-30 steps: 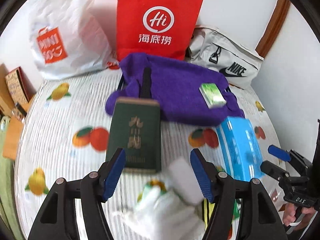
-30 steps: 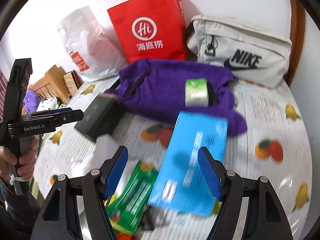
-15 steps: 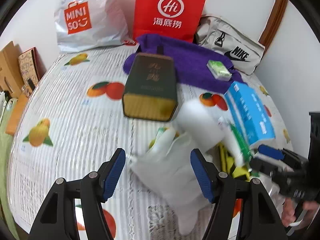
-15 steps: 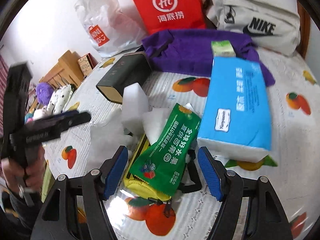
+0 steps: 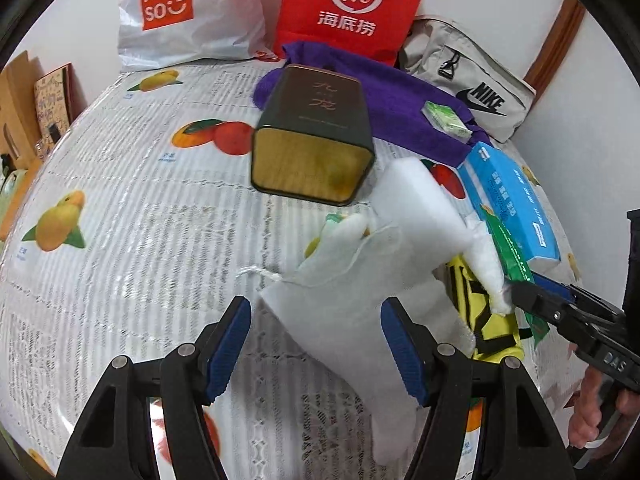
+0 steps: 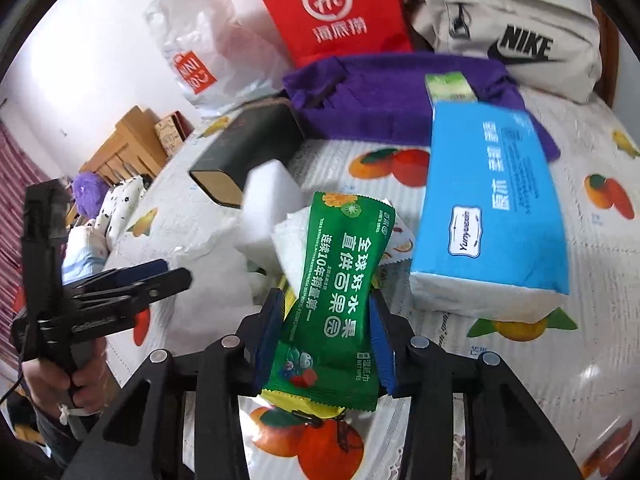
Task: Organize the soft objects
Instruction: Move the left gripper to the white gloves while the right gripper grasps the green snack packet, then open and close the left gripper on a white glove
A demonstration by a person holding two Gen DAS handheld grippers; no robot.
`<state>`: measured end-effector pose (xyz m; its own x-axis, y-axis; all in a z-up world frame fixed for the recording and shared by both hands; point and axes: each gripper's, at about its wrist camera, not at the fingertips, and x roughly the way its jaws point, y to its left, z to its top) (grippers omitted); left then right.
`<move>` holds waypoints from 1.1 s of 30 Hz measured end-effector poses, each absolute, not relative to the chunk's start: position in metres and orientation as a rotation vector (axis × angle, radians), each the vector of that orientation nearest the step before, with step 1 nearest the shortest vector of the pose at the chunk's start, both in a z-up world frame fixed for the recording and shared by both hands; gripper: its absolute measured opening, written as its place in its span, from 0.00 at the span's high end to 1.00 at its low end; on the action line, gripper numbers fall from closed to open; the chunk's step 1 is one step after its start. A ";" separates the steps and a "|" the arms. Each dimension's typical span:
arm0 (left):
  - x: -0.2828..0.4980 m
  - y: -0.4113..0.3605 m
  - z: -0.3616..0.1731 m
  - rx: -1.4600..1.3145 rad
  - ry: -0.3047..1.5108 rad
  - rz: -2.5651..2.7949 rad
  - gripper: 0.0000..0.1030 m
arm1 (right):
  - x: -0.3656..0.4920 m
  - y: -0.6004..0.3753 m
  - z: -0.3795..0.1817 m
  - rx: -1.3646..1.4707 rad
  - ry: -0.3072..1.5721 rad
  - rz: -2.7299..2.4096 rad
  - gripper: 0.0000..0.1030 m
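My left gripper (image 5: 316, 344) is open, its jaws on either side of a white cloth bag (image 5: 352, 312) lying on the table. A white foam block (image 5: 416, 204) rests on the bag's far end. My right gripper (image 6: 326, 332) is shut on a green wet-wipes packet (image 6: 340, 296) that lies over a yellow pouch (image 6: 304, 400). The right gripper also shows in the left wrist view (image 5: 536, 300), beside the yellow pouch (image 5: 488, 312). The left gripper shows at the left of the right wrist view (image 6: 160, 276).
A dark green tin (image 5: 316, 132), a blue tissue pack (image 6: 492, 196), a purple towel (image 6: 400, 96) with a small green pack (image 6: 448, 86), a red bag (image 5: 352, 4), a white Miniso bag (image 5: 180, 12) and a Nike bag (image 6: 508, 28) lie on the fruit-print tablecloth (image 5: 140, 220).
Both grippers have come down and in toward the pile. The right gripper has closed on the green wipes packet. The left gripper now straddles the white bag, still open.
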<state>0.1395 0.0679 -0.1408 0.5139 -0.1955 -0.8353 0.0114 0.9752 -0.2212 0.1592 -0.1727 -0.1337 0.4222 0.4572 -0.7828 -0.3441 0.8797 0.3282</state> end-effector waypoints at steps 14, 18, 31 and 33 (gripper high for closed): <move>0.140 0.039 -0.155 -0.087 0.970 -0.146 0.32 | 0.126 -0.204 -0.119 0.126 0.978 0.462 0.63; 0.137 0.045 -0.152 -0.104 0.959 -0.173 0.72 | 0.120 -0.208 -0.120 0.138 0.972 0.470 0.63; 0.118 0.076 -0.128 -0.141 0.897 -0.160 0.88 | 0.113 -0.194 -0.137 0.115 1.016 0.537 0.62; 0.118 0.079 -0.133 -0.147 0.919 -0.155 0.88 | 0.115 -0.192 -0.140 0.102 1.026 0.523 0.59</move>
<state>0.1184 0.0788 -0.1334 0.5966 -0.1961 -0.7782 0.0704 0.9787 -0.1927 0.1148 -0.1919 -0.1396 0.4072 0.4610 -0.7884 -0.3676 0.8730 0.3206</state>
